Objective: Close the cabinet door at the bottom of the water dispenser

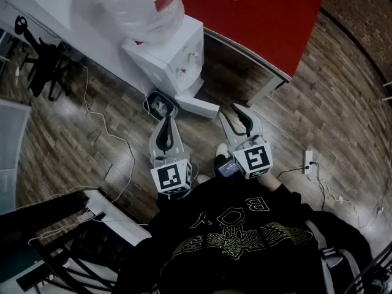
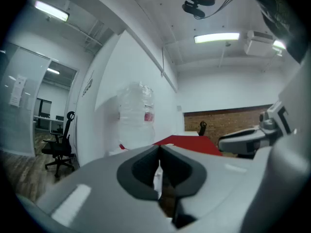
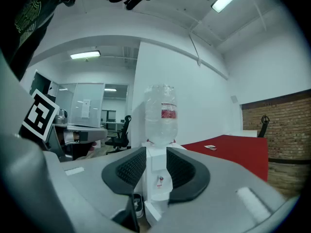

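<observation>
The white water dispenser (image 1: 168, 57) stands against the wall with a clear bottle (image 1: 144, 5) on top. Its bottom cabinet door (image 1: 197, 106) hangs swung out, away from the body, low over the floor. My right gripper (image 1: 237, 110) is open and points at the dispenser from a short way off, just right of the door's free end. In the right gripper view the dispenser (image 3: 158, 178) and the door (image 3: 150, 210) show between the jaws, untouched. My left gripper (image 1: 166, 119) is shut on nothing, its tips meeting (image 2: 159, 148), a little left of the door.
A red table (image 1: 257, 17) stands right of the dispenser. A small black-rimmed container (image 1: 160, 103) sits on the floor at the dispenser's foot. A black office chair (image 1: 40, 60) is at far left, cables trail over the wood floor, and a power strip (image 1: 308, 161) lies at right.
</observation>
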Demonstrator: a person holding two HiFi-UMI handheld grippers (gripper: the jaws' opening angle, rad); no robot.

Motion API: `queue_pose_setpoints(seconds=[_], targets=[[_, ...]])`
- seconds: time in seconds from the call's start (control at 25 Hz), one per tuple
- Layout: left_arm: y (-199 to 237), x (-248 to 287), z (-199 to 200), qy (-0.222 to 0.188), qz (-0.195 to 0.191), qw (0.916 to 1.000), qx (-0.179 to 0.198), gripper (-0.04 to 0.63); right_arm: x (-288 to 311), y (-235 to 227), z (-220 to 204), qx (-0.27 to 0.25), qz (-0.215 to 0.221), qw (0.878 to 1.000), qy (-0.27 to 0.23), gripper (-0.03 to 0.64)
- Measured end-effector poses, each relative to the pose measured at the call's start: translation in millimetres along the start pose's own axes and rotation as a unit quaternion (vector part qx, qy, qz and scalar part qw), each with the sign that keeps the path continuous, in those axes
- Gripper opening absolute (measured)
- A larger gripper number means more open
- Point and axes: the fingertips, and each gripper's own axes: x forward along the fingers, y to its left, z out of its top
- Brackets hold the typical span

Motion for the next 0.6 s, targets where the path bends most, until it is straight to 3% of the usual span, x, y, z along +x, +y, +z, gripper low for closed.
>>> queue_pose_setpoints(seconds=[0.32,0.6], targets=[[1.6,58.6,-2.8,0.007,0.003,1.0,0.004,0.008,44.6,-31.1,-14.5,0.015,0.004,0.999,0.032,0.121],[29.4,94.6,-17.6,0.028,-0.023,0.9993,0.003,0.006,79.7,-42.5,-24.0,0.004,-0.037,0.998,0.05,0.115]])
